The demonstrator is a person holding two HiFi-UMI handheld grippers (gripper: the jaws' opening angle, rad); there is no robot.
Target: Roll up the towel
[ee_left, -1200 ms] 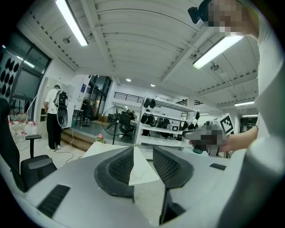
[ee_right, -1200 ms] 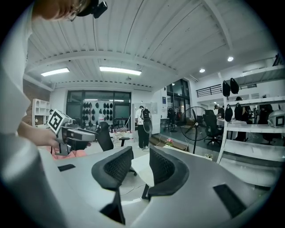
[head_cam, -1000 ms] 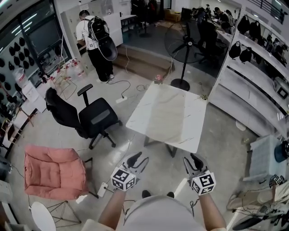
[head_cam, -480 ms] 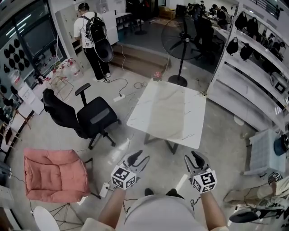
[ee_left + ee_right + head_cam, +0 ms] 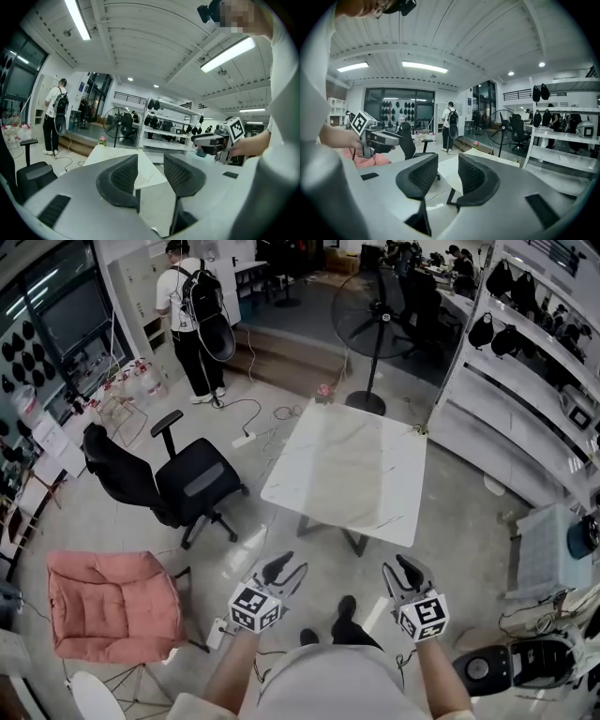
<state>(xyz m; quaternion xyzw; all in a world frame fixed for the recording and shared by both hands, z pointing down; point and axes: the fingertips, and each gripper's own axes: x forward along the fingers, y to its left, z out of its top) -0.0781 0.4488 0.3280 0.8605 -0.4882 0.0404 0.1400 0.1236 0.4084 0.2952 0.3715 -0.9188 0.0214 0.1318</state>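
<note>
Jaws stand apart on both, nothing between them: left hand-held gripper point(image 5: 289, 568) and right hand-held gripper point(image 5: 406, 568), held side by side low in front of me, above the floor. Both point toward the white worktop point(image 5: 347, 474) and are short of its near edge. I cannot place the towel from any view. A black office chair point(image 5: 192, 486) is left of the worktop, and a pink cushioned seat point(image 5: 112, 601) is nearer, at far left.

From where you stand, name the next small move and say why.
Probably step forward toward the white table: the left gripper and the right gripper are both open and empty, held over the floor short of its near edge. No towel shows on its top, so look for it from closer.
</note>
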